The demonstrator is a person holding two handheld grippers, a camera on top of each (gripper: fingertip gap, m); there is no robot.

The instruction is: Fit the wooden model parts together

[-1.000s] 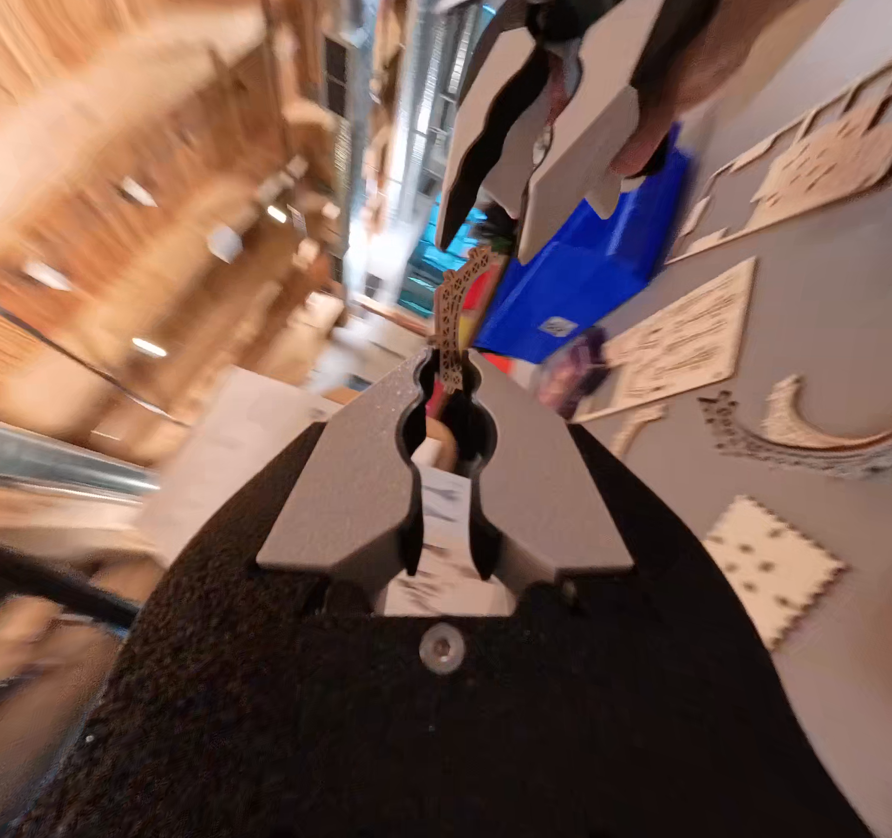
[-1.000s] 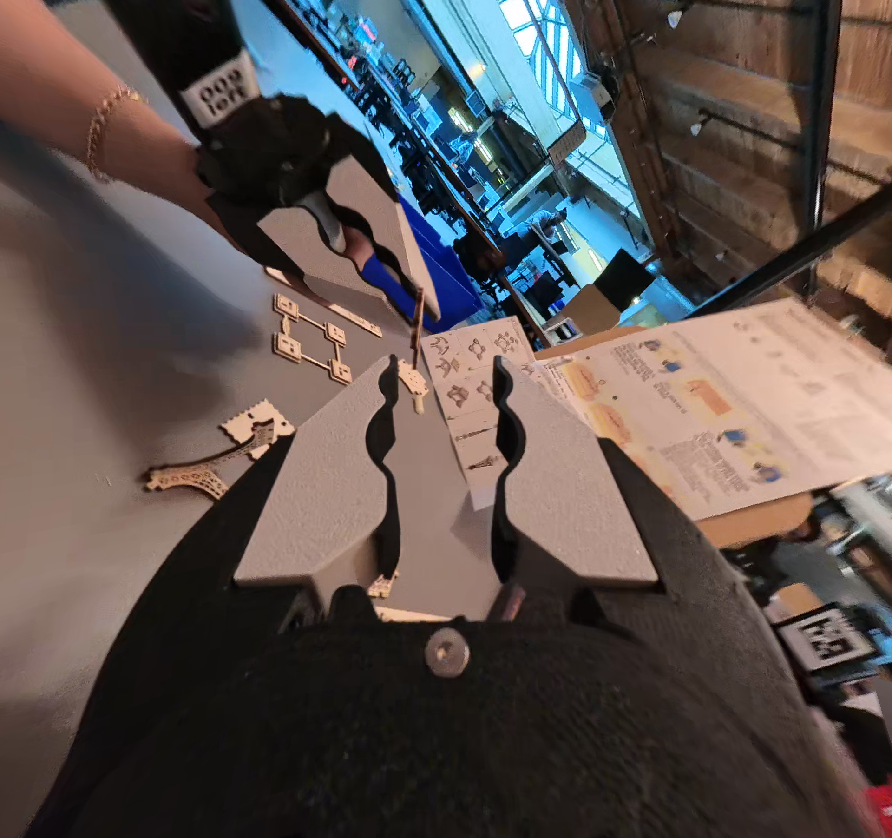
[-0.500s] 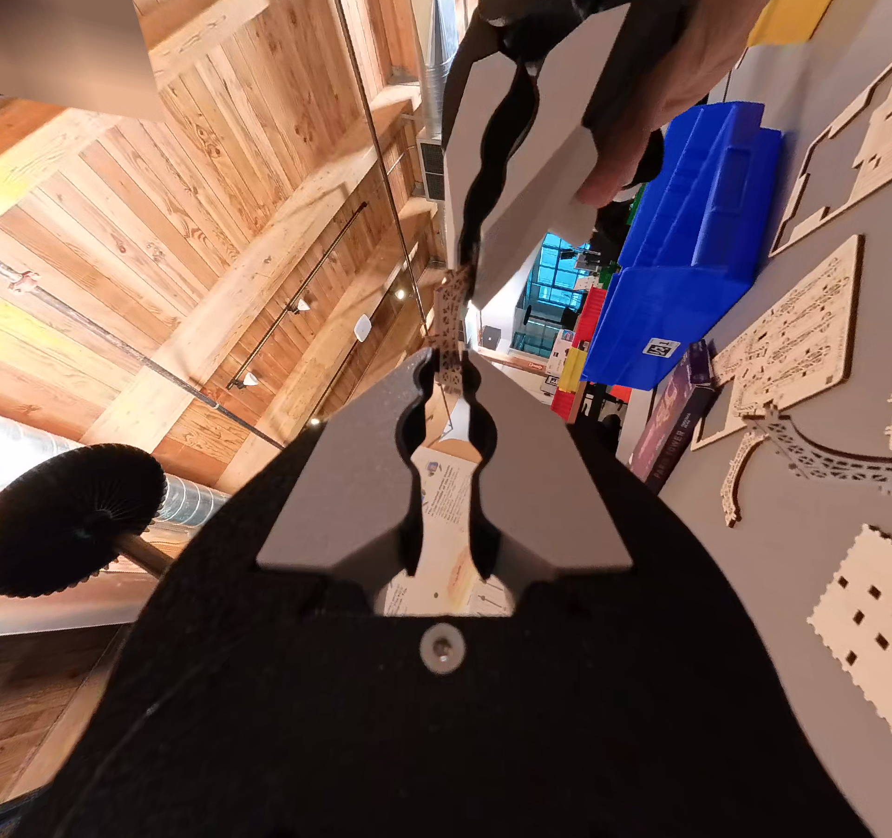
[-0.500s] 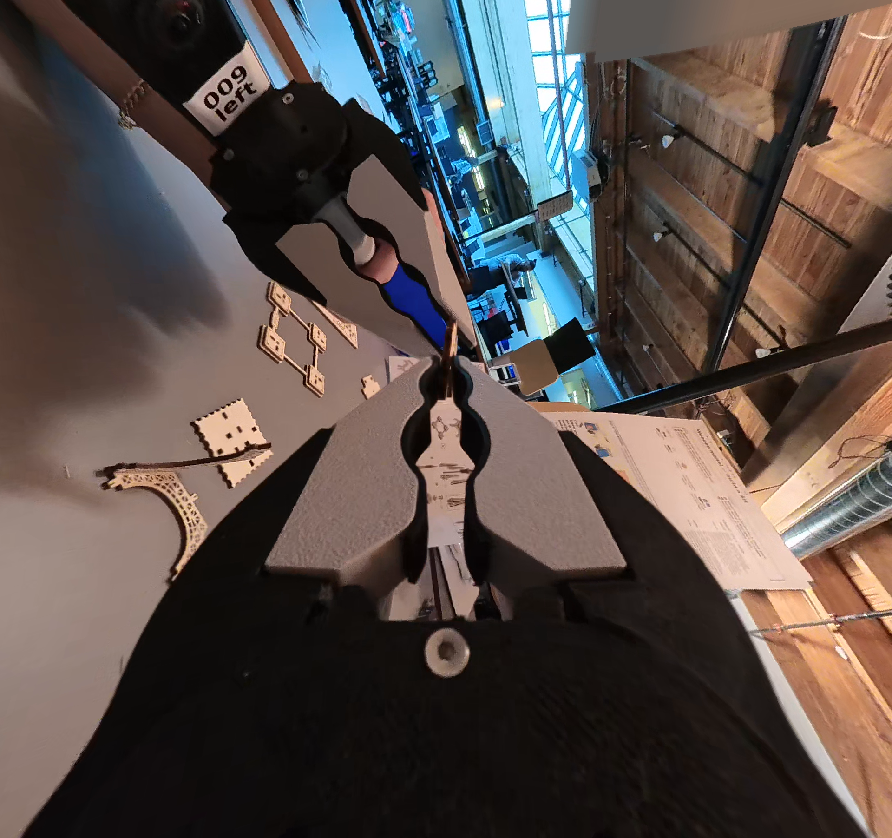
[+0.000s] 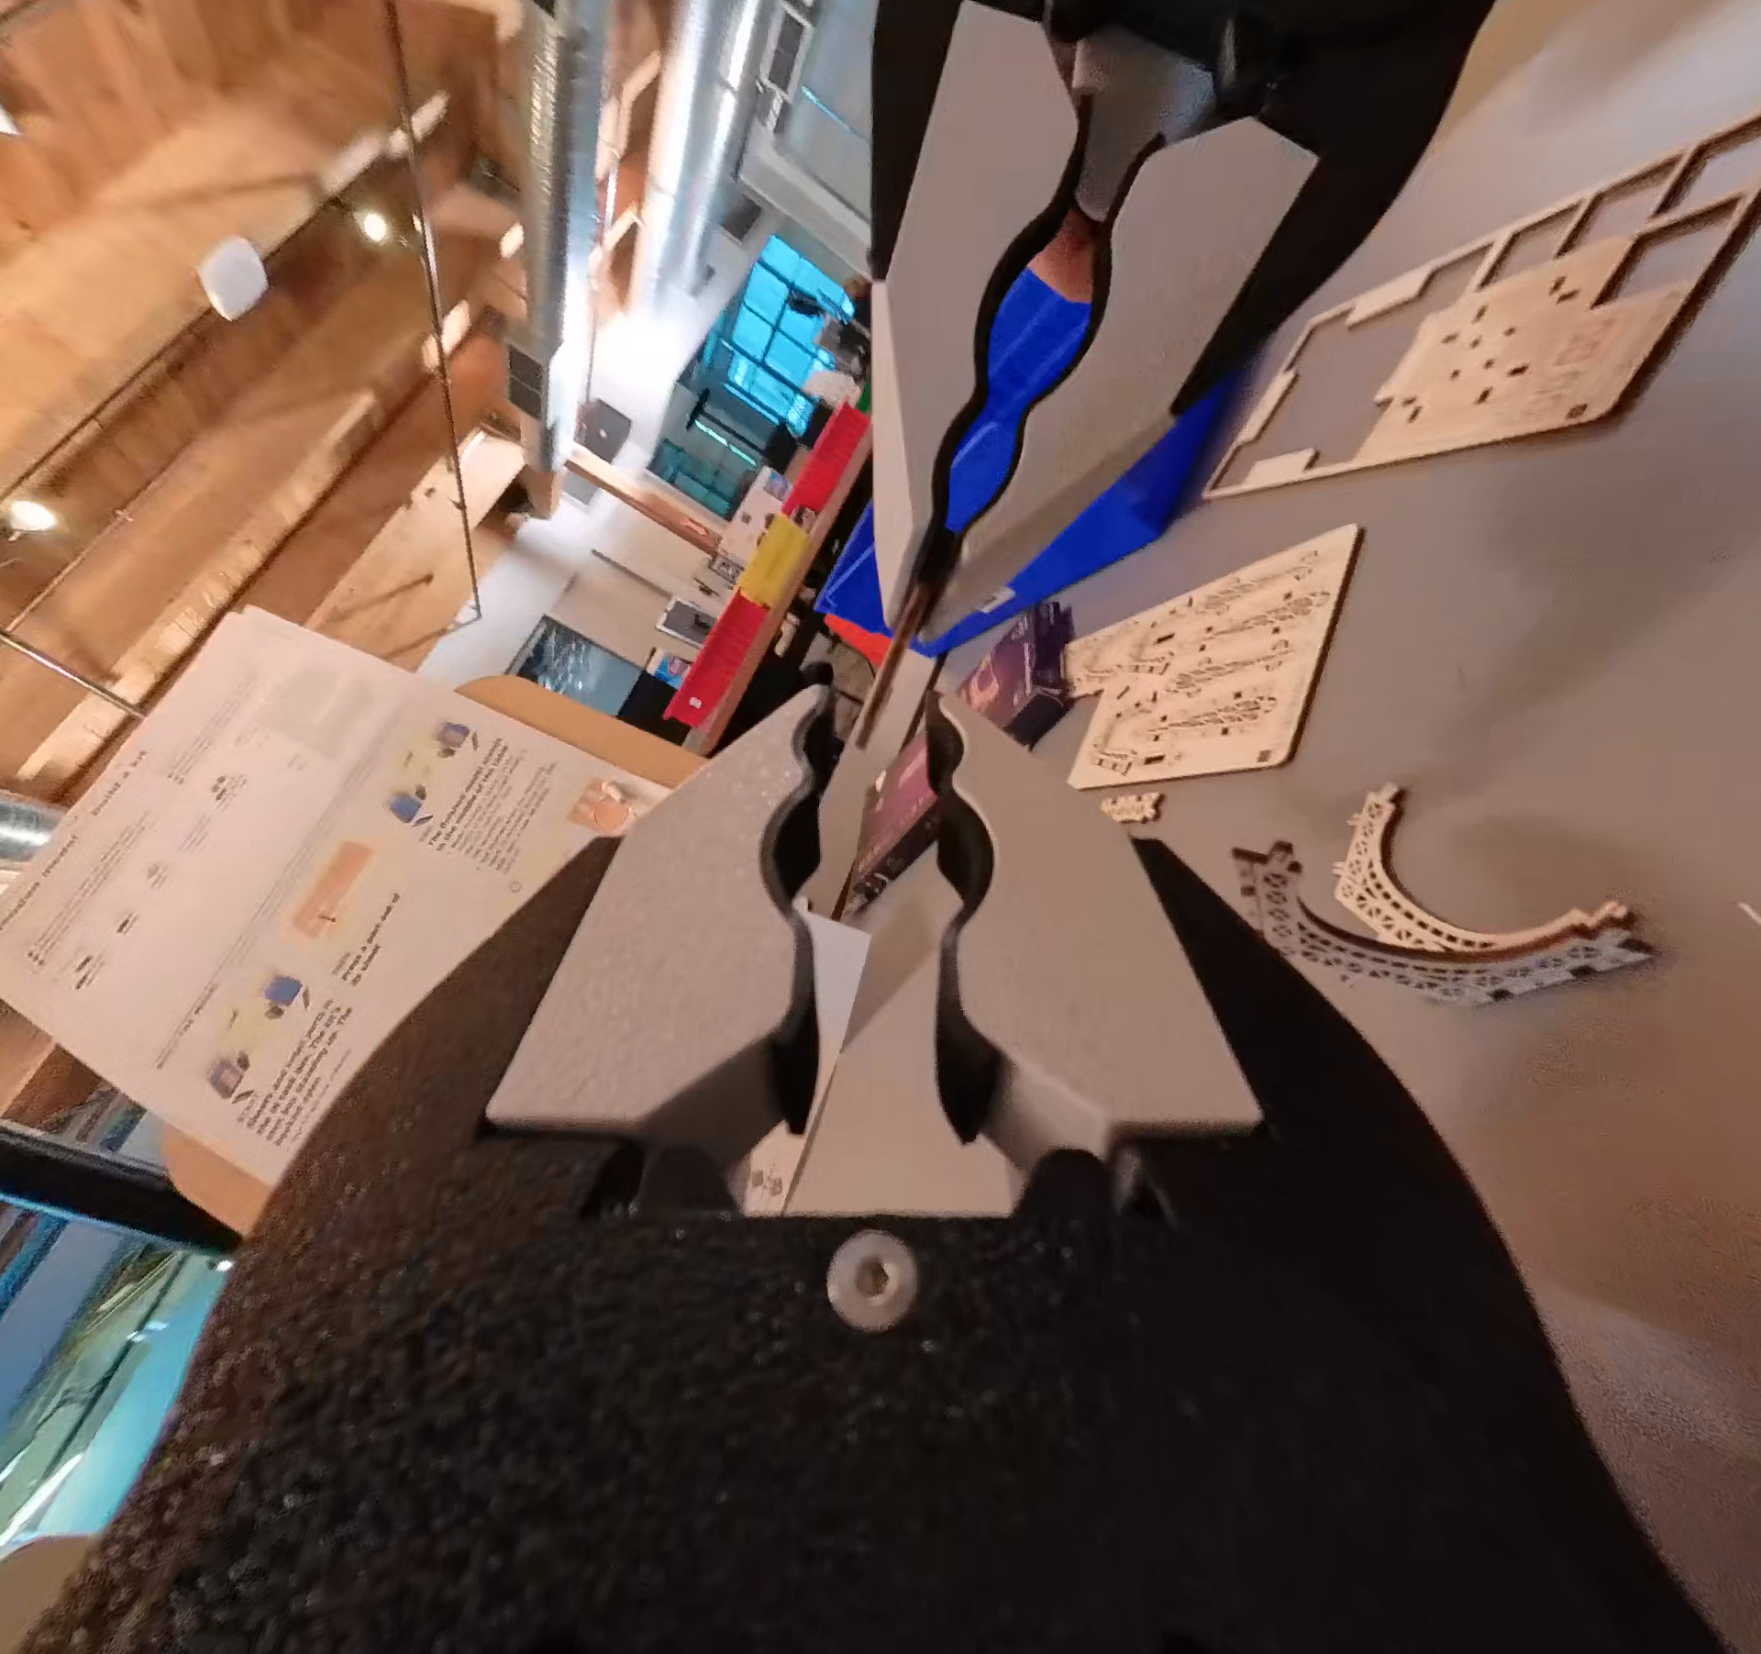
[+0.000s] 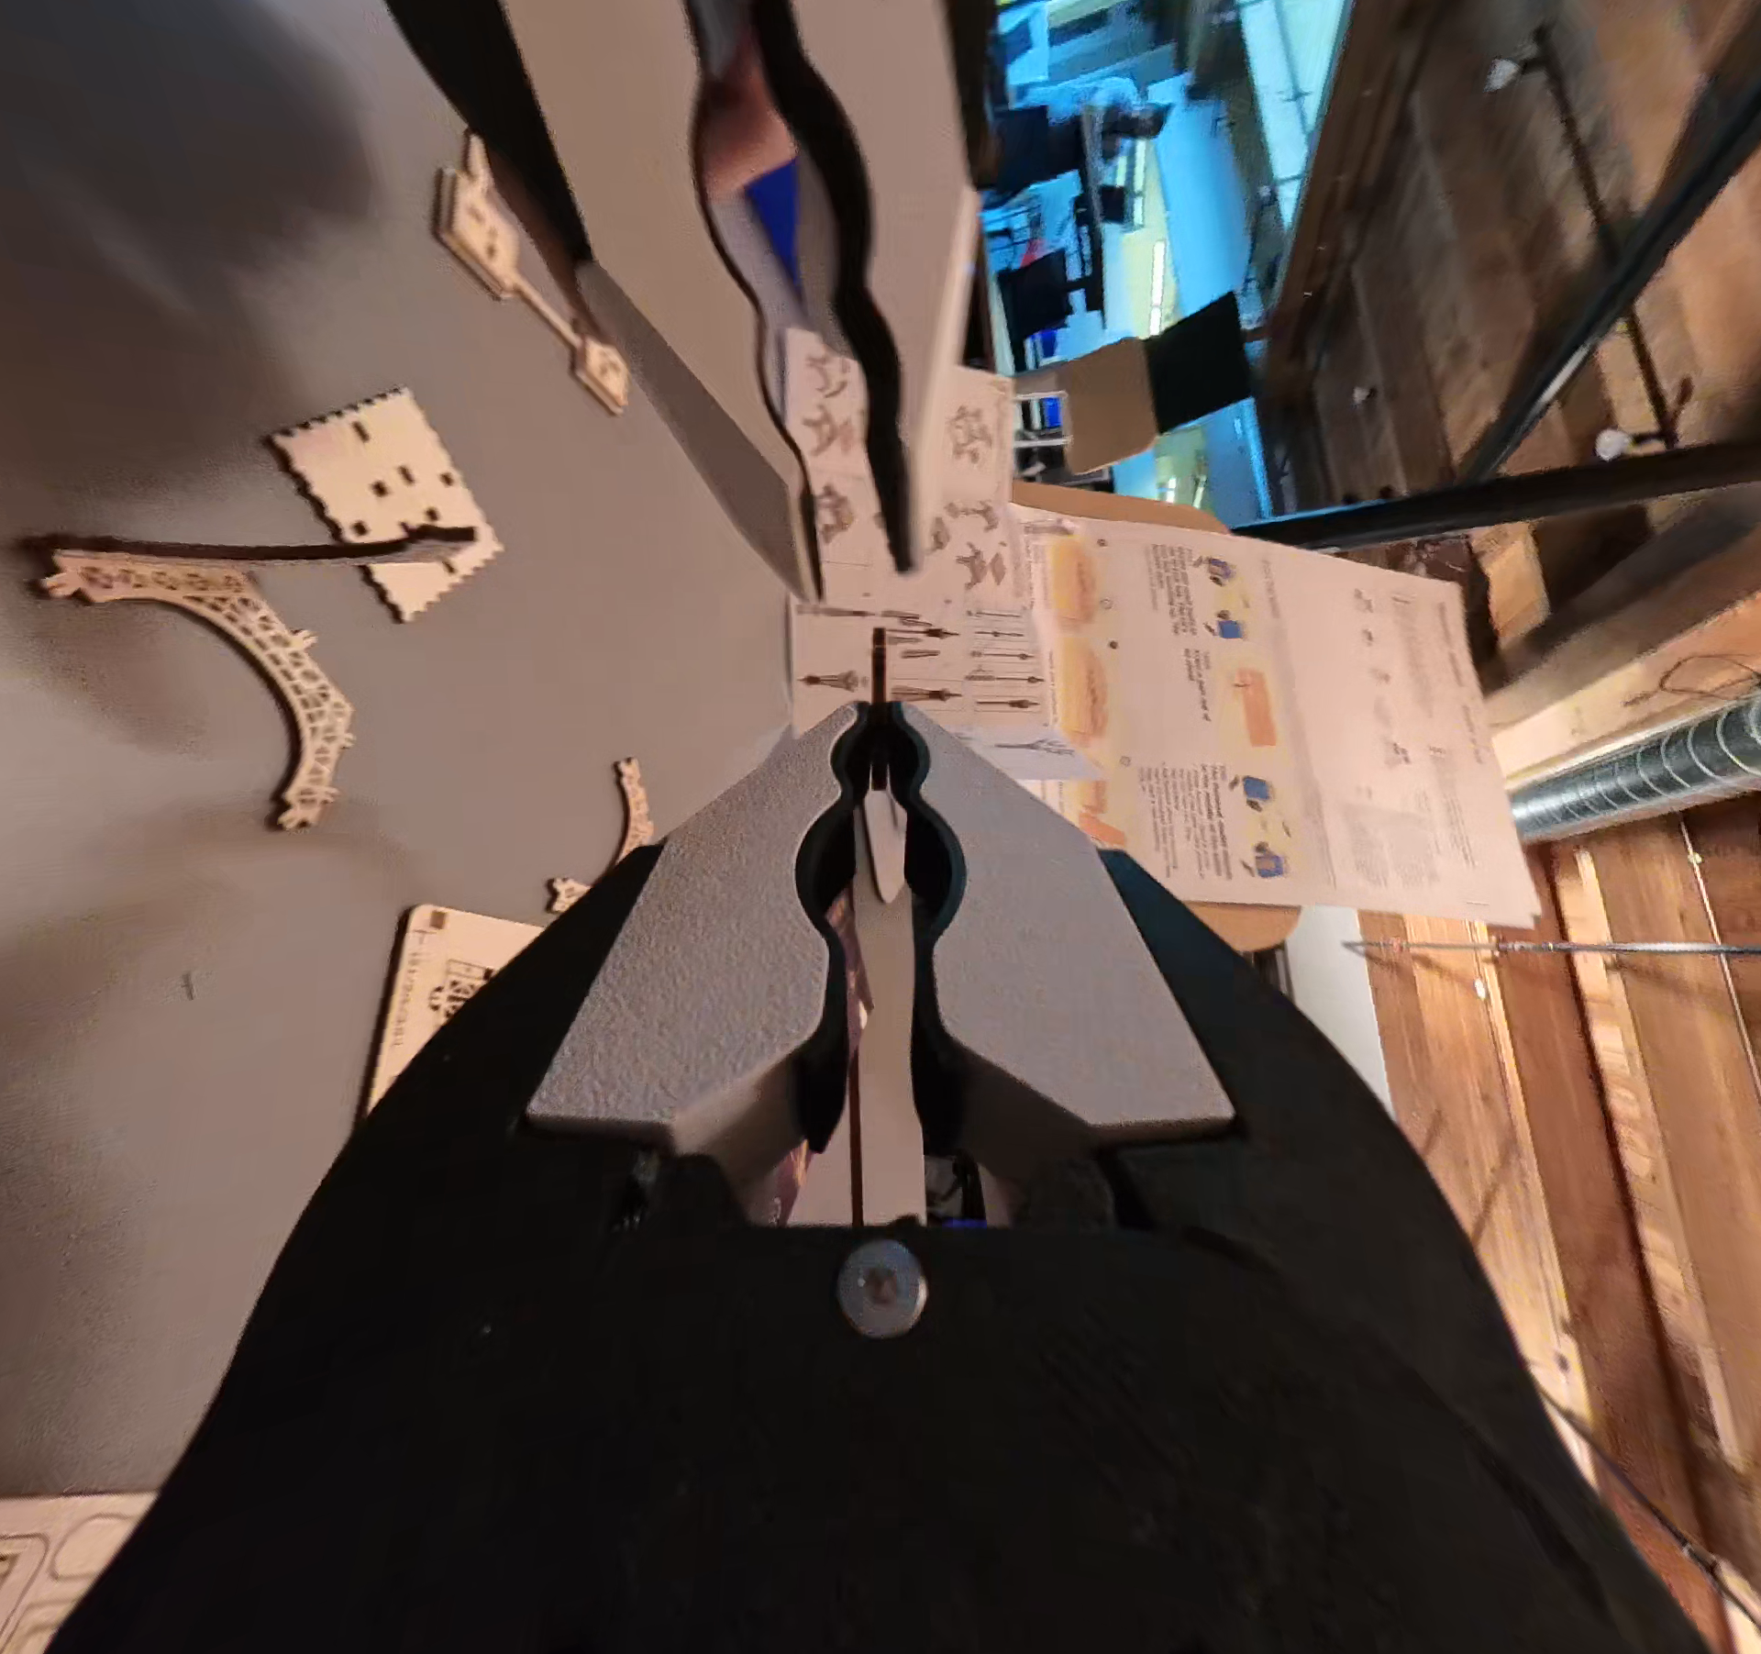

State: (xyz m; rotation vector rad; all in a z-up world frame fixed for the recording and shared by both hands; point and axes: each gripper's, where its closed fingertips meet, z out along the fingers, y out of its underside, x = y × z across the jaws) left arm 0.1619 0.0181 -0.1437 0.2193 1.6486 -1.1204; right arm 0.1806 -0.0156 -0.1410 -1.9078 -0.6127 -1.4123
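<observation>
Grey table (image 5: pixel 1525 655), parts scattered. Right gripper (image 6: pixel 879 712) clamped on thin wooden strip (image 6: pixel 878 669), held edge-on in air. Left gripper (image 5: pixel 872 731) parted, empty. Strip looks light, brittle: grip flat faces near joint.

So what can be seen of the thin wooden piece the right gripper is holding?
The wooden piece is a thin, flat laser-cut strip, seen edge-on in both views, so it reads as a dark sliver with pale faces. The right gripper is shut on it, pinching it at the fingertips, one end sticking out beyond them. It hangs in the air above the grey table, touching nothing else; the left gripper, open, faces it without holding it.
</observation>
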